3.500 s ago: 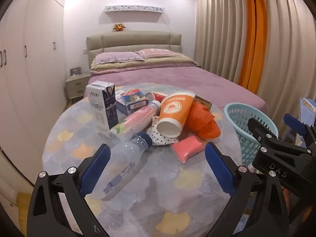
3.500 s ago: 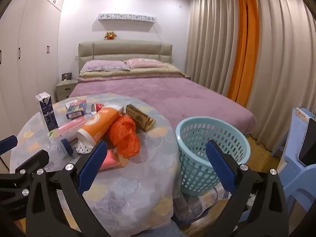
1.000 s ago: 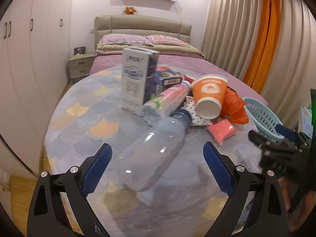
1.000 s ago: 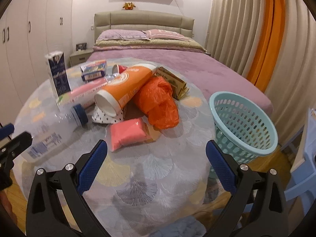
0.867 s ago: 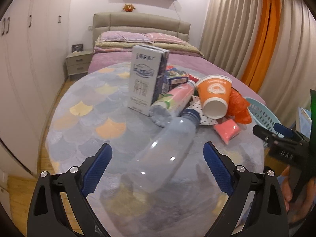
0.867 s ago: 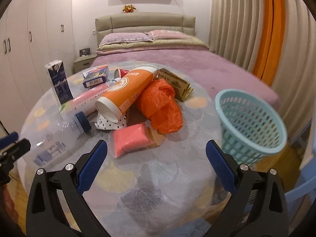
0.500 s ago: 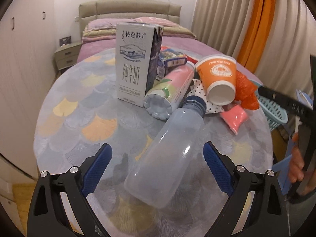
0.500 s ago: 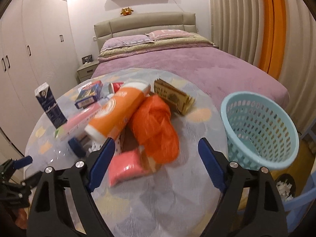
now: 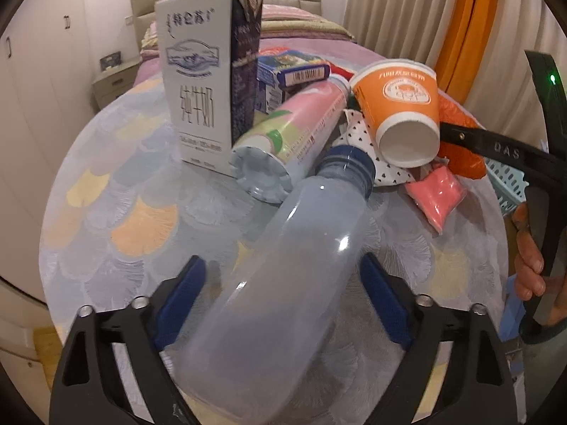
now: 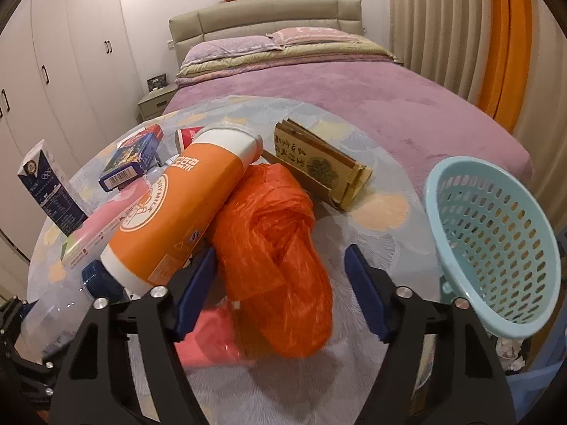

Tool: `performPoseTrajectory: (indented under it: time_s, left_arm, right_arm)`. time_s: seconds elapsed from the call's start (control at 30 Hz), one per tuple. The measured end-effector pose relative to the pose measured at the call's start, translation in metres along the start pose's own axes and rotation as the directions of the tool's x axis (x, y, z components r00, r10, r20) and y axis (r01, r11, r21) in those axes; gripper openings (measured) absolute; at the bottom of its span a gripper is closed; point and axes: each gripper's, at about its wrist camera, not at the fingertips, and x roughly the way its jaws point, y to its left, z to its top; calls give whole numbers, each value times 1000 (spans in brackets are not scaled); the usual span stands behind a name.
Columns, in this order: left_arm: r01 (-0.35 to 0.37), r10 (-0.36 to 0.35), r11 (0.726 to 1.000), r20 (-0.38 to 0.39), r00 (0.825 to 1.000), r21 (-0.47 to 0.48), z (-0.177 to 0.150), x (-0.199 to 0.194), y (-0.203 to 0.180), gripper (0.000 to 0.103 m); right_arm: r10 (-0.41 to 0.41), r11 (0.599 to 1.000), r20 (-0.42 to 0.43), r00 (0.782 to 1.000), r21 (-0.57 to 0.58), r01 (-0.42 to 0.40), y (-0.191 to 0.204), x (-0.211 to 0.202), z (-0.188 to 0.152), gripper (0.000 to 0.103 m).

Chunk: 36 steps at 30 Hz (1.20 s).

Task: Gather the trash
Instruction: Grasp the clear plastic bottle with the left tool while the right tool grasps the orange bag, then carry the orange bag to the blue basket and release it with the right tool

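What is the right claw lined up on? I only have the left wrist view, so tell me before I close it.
Observer: The right claw is open, with one finger on either side of the orange plastic bag.
Operator: Give me the basket's position.
Observer: The light blue basket is to the bag's right, beyond the table edge.
Operator: Report anything behind the bag.
Observer: A flat brown paper packet lies on the table behind it. It is hidden in your view.
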Motion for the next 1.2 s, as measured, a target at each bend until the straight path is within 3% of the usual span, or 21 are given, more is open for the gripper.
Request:
performPoseTrajectory:
  time_s: [0.17,0.37,0.8,0.97,1.2]
  left_arm:
    - [16,-16,999,-2,1000,32,-4,-3,-11,53]
    - [26,-26,999,20,999,32,-4,-10,-13,46]
    - [134,-137,990,99,986,33,9,-33,-41,45]
    - [166,-174,984,145,974,66,22,-46,-62,45]
    - [222,-249,964,198,948,149,43,-56,-103,45]
  right_arm:
    - [54,998,-20,998,-16,-54,3,6,2,34]
    - [78,997,-6,997,-15,-78,1,-1,-3,22]
    - [143,988,88,986,50,-148,-26,-54,0,19]
    - [169,983,141,976,52,-178,-35,-81,3,19]
    - [146,983,220,965,73,-166,-55,-114,9,19]
